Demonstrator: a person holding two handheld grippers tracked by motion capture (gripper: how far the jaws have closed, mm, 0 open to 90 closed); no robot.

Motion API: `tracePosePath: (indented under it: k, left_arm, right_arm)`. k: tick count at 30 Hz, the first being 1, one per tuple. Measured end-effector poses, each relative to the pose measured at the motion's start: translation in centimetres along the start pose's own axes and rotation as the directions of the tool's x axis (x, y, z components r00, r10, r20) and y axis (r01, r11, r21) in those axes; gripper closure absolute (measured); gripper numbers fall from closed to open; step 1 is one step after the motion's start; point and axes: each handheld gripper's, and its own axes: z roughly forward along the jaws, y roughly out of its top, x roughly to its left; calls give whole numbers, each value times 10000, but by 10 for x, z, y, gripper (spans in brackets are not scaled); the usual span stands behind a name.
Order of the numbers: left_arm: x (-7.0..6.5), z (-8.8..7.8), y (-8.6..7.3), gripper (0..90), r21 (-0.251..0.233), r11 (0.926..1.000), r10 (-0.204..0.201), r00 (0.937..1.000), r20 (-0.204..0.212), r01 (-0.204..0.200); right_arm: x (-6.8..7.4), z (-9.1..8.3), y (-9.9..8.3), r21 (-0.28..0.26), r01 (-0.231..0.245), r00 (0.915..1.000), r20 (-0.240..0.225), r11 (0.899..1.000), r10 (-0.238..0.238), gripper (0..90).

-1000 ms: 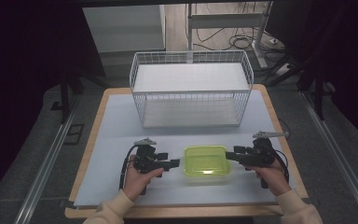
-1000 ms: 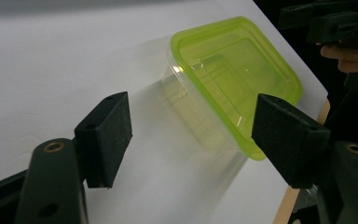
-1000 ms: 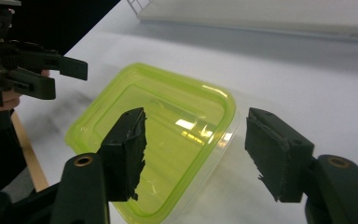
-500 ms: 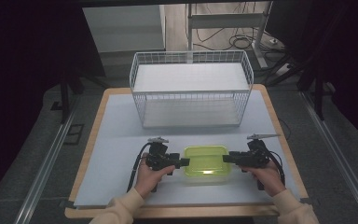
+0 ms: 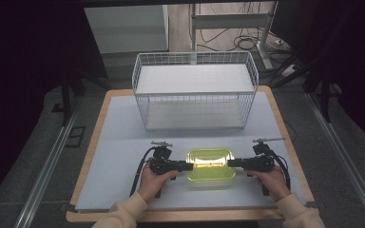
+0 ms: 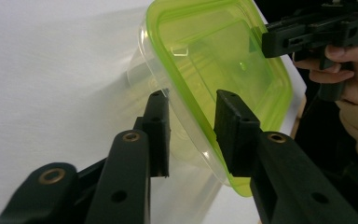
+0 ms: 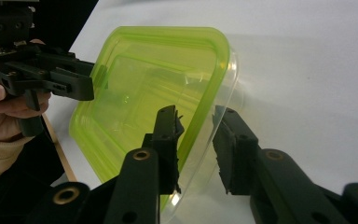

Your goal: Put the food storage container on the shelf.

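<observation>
Nearest, the left hand-held gripper (image 5: 186, 166) and right hand-held gripper (image 5: 232, 163) have just been closing, jaws now straddling opposite rims of a lidded green container (image 5: 211, 163) on the bench (image 5: 119, 156); firm clamping cannot be told. Next likely a level lift toward the wire basket (image 5: 195, 90) beyond.
</observation>
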Motion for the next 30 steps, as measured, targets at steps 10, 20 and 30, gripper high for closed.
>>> tracePosePath:
  k: [10,20,30]
  left_arm:
    - [-7,-15,0,816,-661,9974,310,9994,129,-300]
    - [-15,-24,2,820,-924,9944,528,9985,127,-514]
    - [-21,-37,5,820,-1206,9884,937,9956,57,-923]
  right_arm:
    - [12,-10,-4,-755,18,10000,-38,9971,-21,804]
    - [19,-15,-3,-1131,235,9994,-212,9933,-261,804]
    - [32,-19,-1,-1686,799,9962,-212,9824,-846,804]
